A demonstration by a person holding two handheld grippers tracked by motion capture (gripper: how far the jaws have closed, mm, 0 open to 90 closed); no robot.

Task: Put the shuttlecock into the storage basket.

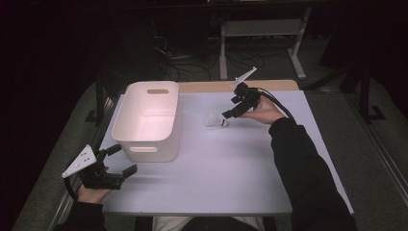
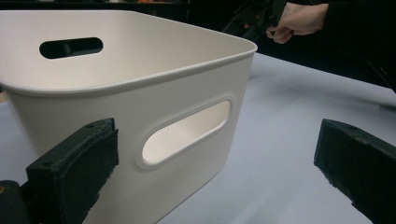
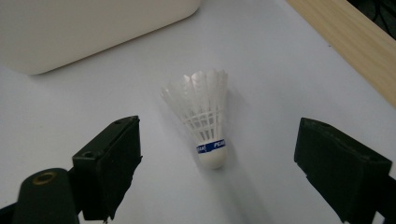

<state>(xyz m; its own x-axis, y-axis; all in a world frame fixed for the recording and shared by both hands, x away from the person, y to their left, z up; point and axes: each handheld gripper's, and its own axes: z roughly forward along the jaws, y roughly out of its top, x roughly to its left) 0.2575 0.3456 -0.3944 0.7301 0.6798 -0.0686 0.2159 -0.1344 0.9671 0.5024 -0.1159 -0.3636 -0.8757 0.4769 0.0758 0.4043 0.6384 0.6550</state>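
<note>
A white shuttlecock (image 1: 216,120) (image 3: 204,116) with a blue band lies on its side on the white table (image 1: 226,163), its cork end toward my right gripper. My right gripper (image 1: 230,111) (image 3: 217,175) is open just right of the shuttlecock, one jaw on each side of it and apart from it. A white plastic bin (image 1: 146,120) (image 2: 140,107) with handle slots stands left of centre. My left gripper (image 1: 119,160) (image 2: 215,172) is open near the bin's front left corner, with nothing between its jaws.
A wooden strip (image 1: 231,86) (image 3: 345,46) runs along the table's far edge. Beyond it, cables and a white table frame (image 1: 262,29) sit on the dark floor. The person's right hand (image 2: 299,21) appears behind the bin in the left gripper view.
</note>
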